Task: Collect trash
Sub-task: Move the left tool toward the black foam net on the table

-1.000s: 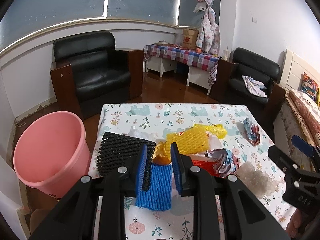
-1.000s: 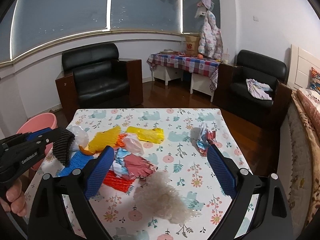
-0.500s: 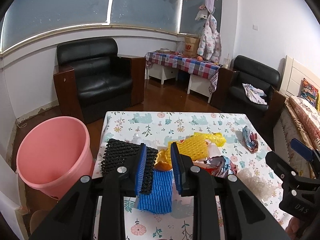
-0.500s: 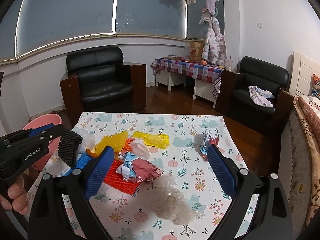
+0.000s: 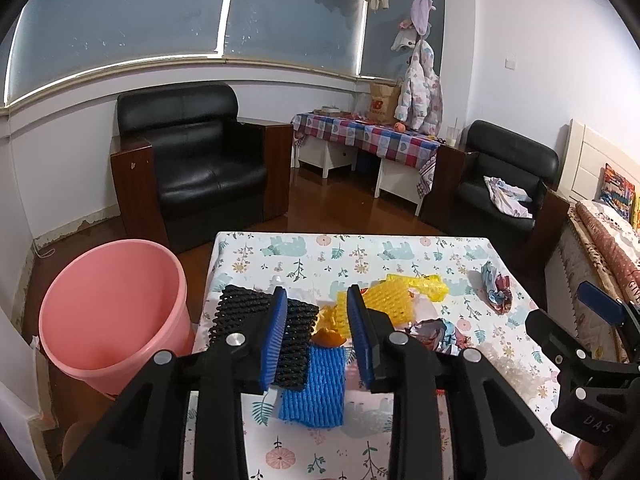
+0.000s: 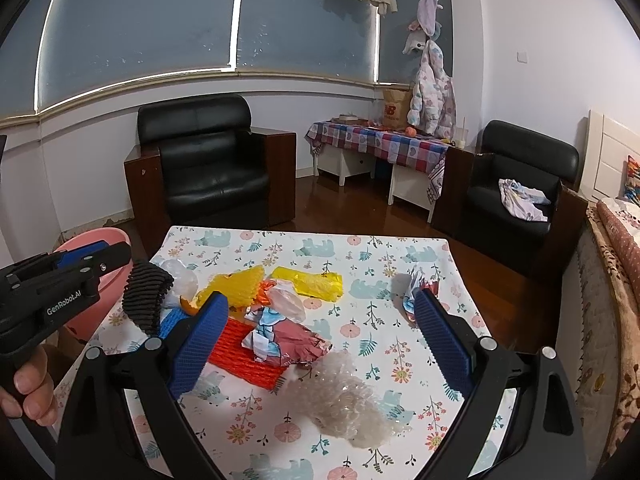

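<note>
Black foam net [image 5: 256,320] hangs beside the left gripper [image 5: 316,334] as its jaws open, nearer the pink bin [image 5: 108,312] than a second ago; right gripper [image 6: 320,338] stays spread wide, empty.

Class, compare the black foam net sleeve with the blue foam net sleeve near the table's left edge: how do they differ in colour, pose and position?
The black foam net sleeve is dark and hangs raised at the left claw, bent over; the blue foam net sleeve is bright and lies flat on the floral tablecloth. The black sleeve partly overlaps the blue one in the left view. Both share the same ribbed mesh foam.
</note>
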